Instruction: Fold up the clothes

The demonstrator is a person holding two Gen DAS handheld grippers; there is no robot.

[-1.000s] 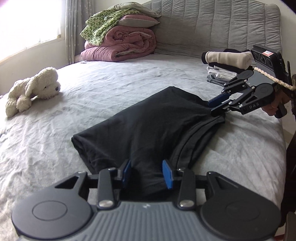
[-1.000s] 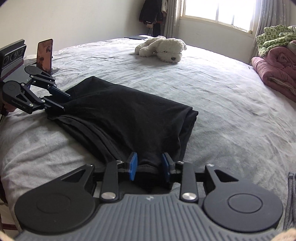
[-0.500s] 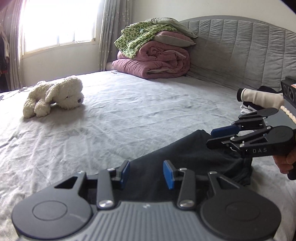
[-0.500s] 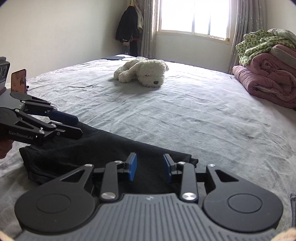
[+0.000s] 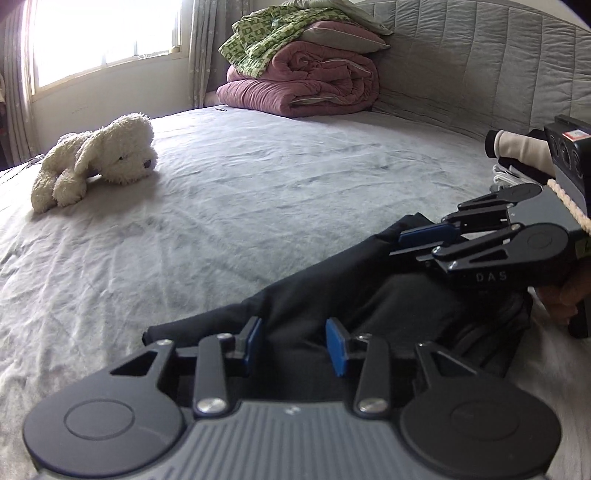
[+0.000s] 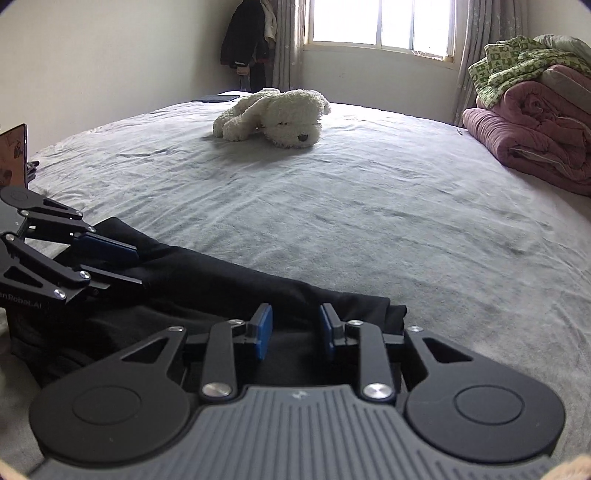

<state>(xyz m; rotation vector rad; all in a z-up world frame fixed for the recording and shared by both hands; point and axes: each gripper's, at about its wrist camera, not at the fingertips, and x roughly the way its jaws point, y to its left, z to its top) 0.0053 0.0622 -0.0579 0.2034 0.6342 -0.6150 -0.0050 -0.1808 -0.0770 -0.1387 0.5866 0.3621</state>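
We have the black garment [image 5: 332, 295] lying folded on the bed [image 5: 258, 206], under and ahead of both tongs. The left tongs [image 5: 293, 341] and right tongs [image 6: 295, 330] stand spread, gripping nothing. Next we'd pinch one edge at two matched corners, lifting evenly so layers stay aligned.

A wide bed [image 5: 258, 206] in grey sheet stretches ahead of the tongs, its quilted grey headboard [image 5: 480, 66] far right. A bright window [image 6: 380, 26] with curtains [image 6: 476, 40] glows beyond pale walls [image 6: 110, 55].
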